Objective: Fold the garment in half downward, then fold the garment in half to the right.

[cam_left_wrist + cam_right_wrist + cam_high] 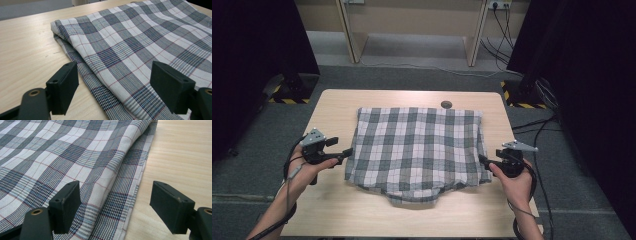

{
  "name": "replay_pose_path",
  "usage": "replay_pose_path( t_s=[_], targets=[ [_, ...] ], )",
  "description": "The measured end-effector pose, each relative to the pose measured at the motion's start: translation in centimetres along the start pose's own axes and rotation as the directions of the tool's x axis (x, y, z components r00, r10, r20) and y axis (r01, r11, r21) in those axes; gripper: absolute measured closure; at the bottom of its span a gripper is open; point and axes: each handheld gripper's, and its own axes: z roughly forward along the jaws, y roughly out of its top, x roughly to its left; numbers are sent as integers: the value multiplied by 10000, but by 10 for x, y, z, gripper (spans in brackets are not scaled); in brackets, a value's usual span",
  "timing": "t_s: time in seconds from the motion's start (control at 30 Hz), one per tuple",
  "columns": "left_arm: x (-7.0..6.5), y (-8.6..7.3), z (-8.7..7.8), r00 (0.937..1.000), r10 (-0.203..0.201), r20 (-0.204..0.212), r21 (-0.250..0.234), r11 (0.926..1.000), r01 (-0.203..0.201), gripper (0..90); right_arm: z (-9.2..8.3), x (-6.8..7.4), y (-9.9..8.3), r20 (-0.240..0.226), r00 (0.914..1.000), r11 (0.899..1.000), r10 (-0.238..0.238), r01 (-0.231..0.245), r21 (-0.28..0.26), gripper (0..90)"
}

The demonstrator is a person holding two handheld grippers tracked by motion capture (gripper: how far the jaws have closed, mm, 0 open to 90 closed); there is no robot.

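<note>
The plaid cloth [418, 147] lies folded and flat at the centre of the wooden surface [337, 210], its long axis running left to right between the two claws. The left claw [346, 153] sits at the cloth's left edge, near the front left corner, and points inward to the right; the right claw [482, 159] sits at the right edge, near the front right corner, and points inward to the left. Each claw is equally near its own side, so neither hand has the advantage. In the left gripper view, the left claw [113, 87] stands with jaws apart and holds nothing; the layered left edge of the cloth [140, 45] runs from between the jaws away toward the far corner. In the right gripper view, the right claw [115, 208] is likewise spread wide and empty, straddling the hemmed right edge of the cloth [75, 157], with bare surface [180, 152] beyond the hem. The front edge of the cloth bulges toward the person at the middle, where a lower layer shows under the top fold. A small round grommet [446, 104] sits in the surface just behind the cloth's far edge. Nothing stands between either claw and its edge. The likely next move, a pinch on both side edges, depends on each lower jaw sliding under all stacked layers.
</note>
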Motion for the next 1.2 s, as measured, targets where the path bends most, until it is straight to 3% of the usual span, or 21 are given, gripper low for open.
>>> replay_pose_path(
  t_s=[0.13, 0.3, 0.53, 0.73, 0.87, 1.1, 1.2],
  targets=[
    [3, -1, -5, 10000, 21, -44, -25, 10000, -21, 225, -3, 0, 6, 90, 9999, 10000, -56, 56, -52, 243],
    [6, -4, -1, 9998, -197, -50, 119, 9997, 197, 226, 6, -3, 13, 160, 9998, 9995, -72, 67, 308, 239],
    [8, 3, 21, 9999, -107, 12, 583, 9982, 106, 225, 18, -7, 15, 322, 9994, 9980, 78, -99, 630, 239],
    [11, 12, 40, 9973, -723, -102, 727, 9947, 728, 225, 25, -8, 21, 747, 9972, 9976, -28, -24, 691, 241],
    [18, 11, 50, 9964, -764, -376, 1144, 9902, 803, 223, 30, -8, 26, 816, 9967, 9966, 0, -68, 823, 239],
    [25, 9, 69, 9933, -1083, -405, 1514, 9820, 1132, 226, 49, -9, 35, 803, 9967, 9917, 87, -189, 1274, 239],
    [27, 9, 76, 9923, -1077, -606, 1689, 9787, 1166, 224, 59, -10, 36, 810, 9966, 9875, 127, -253, 1554, 237]
  ],
)
